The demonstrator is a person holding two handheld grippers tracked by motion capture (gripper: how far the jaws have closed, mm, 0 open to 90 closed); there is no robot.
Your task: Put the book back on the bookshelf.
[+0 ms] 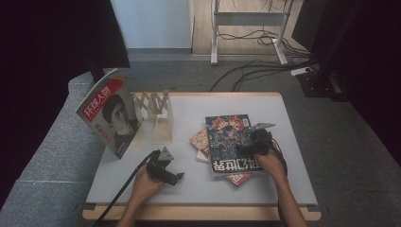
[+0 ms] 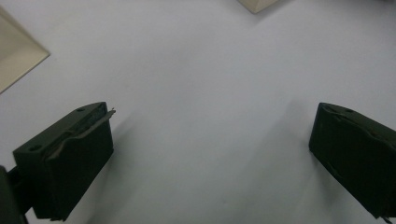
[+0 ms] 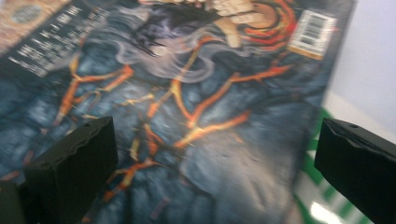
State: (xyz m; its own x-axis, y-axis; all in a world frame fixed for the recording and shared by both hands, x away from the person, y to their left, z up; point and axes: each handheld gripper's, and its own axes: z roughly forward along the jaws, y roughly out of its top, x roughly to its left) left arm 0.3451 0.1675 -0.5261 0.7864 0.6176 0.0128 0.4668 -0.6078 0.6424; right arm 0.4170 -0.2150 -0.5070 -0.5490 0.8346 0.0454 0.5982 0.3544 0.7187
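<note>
Right of centre in the high view, the right gripper [image 1: 255,142] hovers over the dark blue magazine [image 1: 231,142] that tops a loose pile on the white table [image 1: 198,184]. From its own camera the right gripper [image 3: 212,172] has its jaws spread wide with the blurred cover [image 3: 187,93] between and beyond them, nothing grasped; whether the tips touch the paper is hard to judge, probably not. Only corners of the lower magazines [image 1: 201,139] stick out from under the top one. At lower left of the high view the left gripper [image 1: 163,168] sits low over the table, jaws released above bare tabletop [image 2: 205,93]. A cream rack [image 1: 158,118] stands at upper left, a portrait magazine [image 1: 111,111] propped upright against it, hiding part of it.
</note>
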